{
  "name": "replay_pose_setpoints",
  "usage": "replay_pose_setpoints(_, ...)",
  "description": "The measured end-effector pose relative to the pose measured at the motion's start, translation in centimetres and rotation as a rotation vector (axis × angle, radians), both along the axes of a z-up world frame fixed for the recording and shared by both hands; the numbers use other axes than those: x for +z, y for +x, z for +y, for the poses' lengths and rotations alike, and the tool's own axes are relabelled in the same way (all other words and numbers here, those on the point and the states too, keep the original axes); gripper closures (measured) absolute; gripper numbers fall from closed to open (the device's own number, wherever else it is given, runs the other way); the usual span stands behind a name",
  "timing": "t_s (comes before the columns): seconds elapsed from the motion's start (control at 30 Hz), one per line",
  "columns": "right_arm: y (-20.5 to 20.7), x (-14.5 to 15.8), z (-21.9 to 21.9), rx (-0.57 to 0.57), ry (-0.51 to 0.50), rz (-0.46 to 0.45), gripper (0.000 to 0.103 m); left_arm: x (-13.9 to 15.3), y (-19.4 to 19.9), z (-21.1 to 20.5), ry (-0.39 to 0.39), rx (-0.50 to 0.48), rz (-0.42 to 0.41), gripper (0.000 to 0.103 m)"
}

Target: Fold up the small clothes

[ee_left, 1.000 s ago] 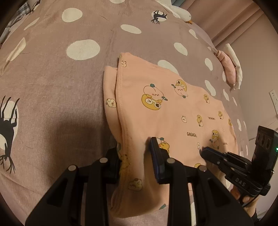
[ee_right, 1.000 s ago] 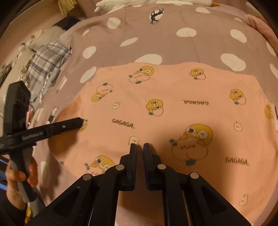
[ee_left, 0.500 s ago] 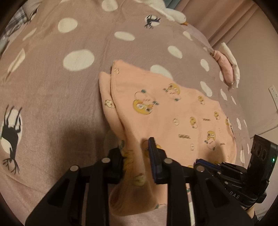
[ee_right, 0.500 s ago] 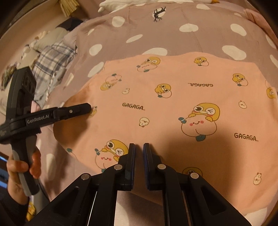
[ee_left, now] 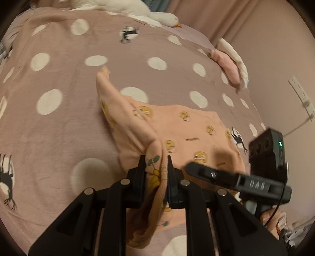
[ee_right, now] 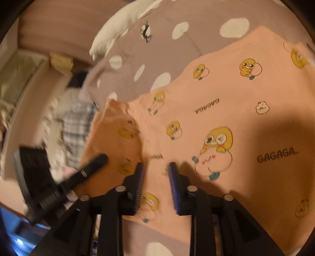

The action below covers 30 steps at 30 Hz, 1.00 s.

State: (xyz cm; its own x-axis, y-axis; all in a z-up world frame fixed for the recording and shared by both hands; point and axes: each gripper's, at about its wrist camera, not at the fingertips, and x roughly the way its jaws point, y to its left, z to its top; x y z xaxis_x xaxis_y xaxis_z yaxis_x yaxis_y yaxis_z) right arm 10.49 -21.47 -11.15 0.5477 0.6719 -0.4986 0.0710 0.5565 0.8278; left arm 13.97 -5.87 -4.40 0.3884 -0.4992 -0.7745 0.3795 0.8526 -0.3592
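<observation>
A small peach garment (ee_left: 183, 128) printed with yellow cartoon chicks lies on a mauve bedspread with white dots (ee_left: 59, 65). My left gripper (ee_left: 156, 159) is shut on a bunched edge of the garment and holds that side lifted off the bed. In the right wrist view the garment (ee_right: 226, 110) fills the frame. My right gripper (ee_right: 155, 167) is open, its jaws apart over the near edge of the cloth, with fabric between them. The right gripper also shows at the right of the left wrist view (ee_left: 190, 168).
A white goose plush (ee_left: 126, 7) lies at the far edge of the bed. A pink and white cushion (ee_left: 230, 63) lies at the right by the wall. Plaid cloth (ee_right: 76, 122) and clutter lie beside the bed at the left.
My left gripper has closed on the garment's edge and lifted it, pulling the cloth up. My right gripper has gone from shut to open and tilted.
</observation>
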Motion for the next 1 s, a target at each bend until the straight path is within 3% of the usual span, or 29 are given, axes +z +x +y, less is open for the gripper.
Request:
replay_pose_setpoints(0.2, 0.6, -1.0, -1.6, -0.053, 0.171, 0.023, 0.045, -1.9, -0.3, -3.3, 0.047, -0.093, 0.057, 0.084)
replay_pose_setpoints(0.27, 1.0, -1.4, -1.7, -0.056, 0.182, 0.051, 0.045, -2.6, -0.4, -3.6, 0.041, -0.113, 0.088, 0.076)
replay_pose_setpoints(0.43, 1.5, -1.1, -0.8, -0.009, 0.096, 0.081, 0.045, -3.0, -1.6, -2.8, -0.002, -0.149, 0.117, 0.062)
replay_pose_setpoints(0.53, 1.9, -1.0, -0.4, 0.008, 0.050, 0.090, 0.045, -2.8, -2.4, -1.1, -0.041, -0.142, 0.121, 0.060)
replay_pose_setpoints(0.67, 2.6, -0.8, 0.1, 0.026, 0.002, 0.093, 0.045, -2.6, -3.3, 1.8, -0.072, -0.080, 0.120, 0.049)
replay_pose_setpoints(0.77, 3.1, -0.5, 0.7, 0.042, -0.054, 0.084, 0.045, -2.9, -3.7, 4.6, -0.106, -0.017, 0.142, 0.048)
replay_pose_setpoints(0.8, 3.2, -0.4, 1.0, 0.045, -0.081, 0.077, 0.046, -2.9, -3.7, 5.4, -0.111, 0.003, 0.146, 0.048)
replay_pose_setpoints(0.93, 3.7, -0.3, 2.1, 0.068, -0.169, 0.083, 0.083, -2.9, -3.9, 8.2, -0.148, 0.068, 0.169, 0.048)
replay_pose_setpoints(1.0, 3.8, -0.5, 1.9, 0.060, -0.178, 0.087, 0.086, -2.6, -4.2, 9.0, -0.175, 0.078, 0.173, 0.048)
